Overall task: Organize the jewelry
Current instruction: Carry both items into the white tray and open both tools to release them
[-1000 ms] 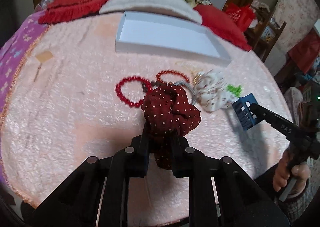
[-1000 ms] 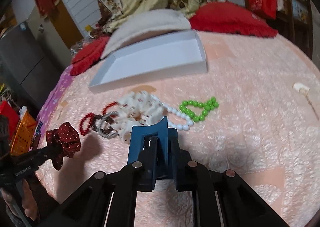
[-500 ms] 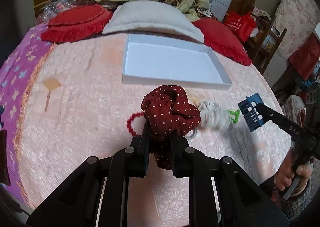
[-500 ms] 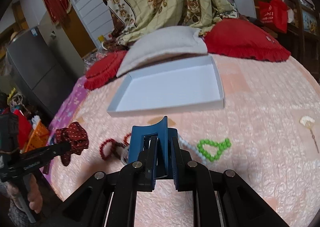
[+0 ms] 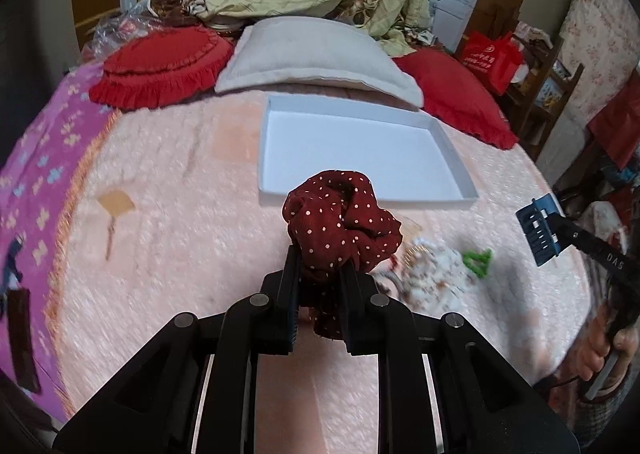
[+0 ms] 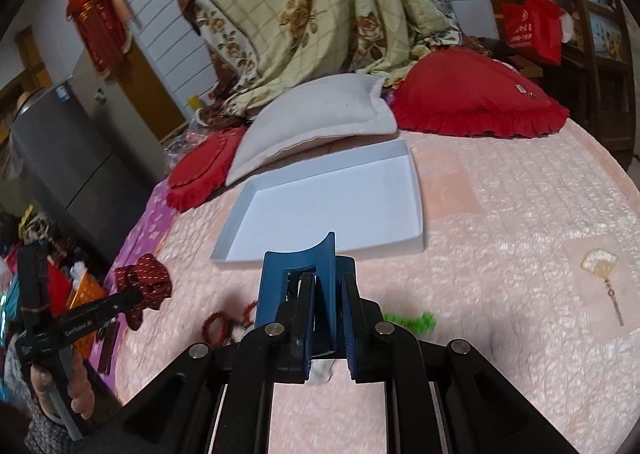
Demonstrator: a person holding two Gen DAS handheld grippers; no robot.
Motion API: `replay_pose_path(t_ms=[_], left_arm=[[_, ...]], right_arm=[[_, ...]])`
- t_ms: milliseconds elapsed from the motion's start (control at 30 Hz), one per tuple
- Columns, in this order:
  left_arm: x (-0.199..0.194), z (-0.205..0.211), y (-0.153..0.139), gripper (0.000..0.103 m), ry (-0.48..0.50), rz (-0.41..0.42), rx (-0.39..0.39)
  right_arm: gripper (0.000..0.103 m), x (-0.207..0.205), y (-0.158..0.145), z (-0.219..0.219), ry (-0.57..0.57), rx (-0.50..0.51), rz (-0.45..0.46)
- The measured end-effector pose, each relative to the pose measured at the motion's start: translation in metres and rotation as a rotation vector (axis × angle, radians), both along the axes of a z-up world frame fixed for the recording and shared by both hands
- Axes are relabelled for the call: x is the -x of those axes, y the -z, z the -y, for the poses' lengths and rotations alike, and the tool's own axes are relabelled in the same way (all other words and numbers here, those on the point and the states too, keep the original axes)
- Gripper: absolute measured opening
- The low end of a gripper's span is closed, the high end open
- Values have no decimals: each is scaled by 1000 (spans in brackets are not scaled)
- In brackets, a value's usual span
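My left gripper (image 5: 319, 260) is shut on a dark red polka-dot scrunchie (image 5: 340, 220) and holds it above the pink bedspread, short of the white tray (image 5: 466, 182). My right gripper (image 6: 326, 284) is shut on a blue hair claw clip (image 6: 298, 274), also raised, near the tray (image 6: 320, 250). In the left wrist view the clip (image 5: 538, 230) shows at the right. In the right wrist view the scrunchie (image 6: 146, 282) shows at the left. A white patterned scrunchie (image 5: 434, 274), green beads (image 5: 478, 260) and a red bead bracelet (image 6: 214, 326) lie on the bed below.
The tray's inside is bare white. Behind it lie a grey-white pillow (image 5: 316, 54) and two red cushions (image 5: 160, 66) (image 6: 476, 98). A floral quilt (image 6: 320, 6) is heaped at the back. A purple cloth (image 5: 36, 182) covers the bed's left edge.
Both grippers have risen and moved toward the tray with their loads. The jewelry on the bed has dropped lower in view and the tray looks closer.
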State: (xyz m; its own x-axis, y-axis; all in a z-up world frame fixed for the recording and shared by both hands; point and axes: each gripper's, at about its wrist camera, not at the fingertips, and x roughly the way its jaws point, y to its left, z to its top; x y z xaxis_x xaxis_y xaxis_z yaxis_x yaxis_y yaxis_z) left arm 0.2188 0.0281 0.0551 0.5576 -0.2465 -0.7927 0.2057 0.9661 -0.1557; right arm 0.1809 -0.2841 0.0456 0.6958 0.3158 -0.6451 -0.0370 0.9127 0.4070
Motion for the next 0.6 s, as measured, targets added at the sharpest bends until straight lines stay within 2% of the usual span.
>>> replay_pose_path(t_ms=[133,300,600], left_arm=[[-40,10,1,15,-3,-1,-67],[-106,27,22,15,-14,-39,-124],[-220,39,74,16,-66,-106,-144]], right_arm=[[12,-40,6,2,17,-4,-27],[12,-113,27,-4,28,-6,-102],[12,-224,75,3,60,29,-221]])
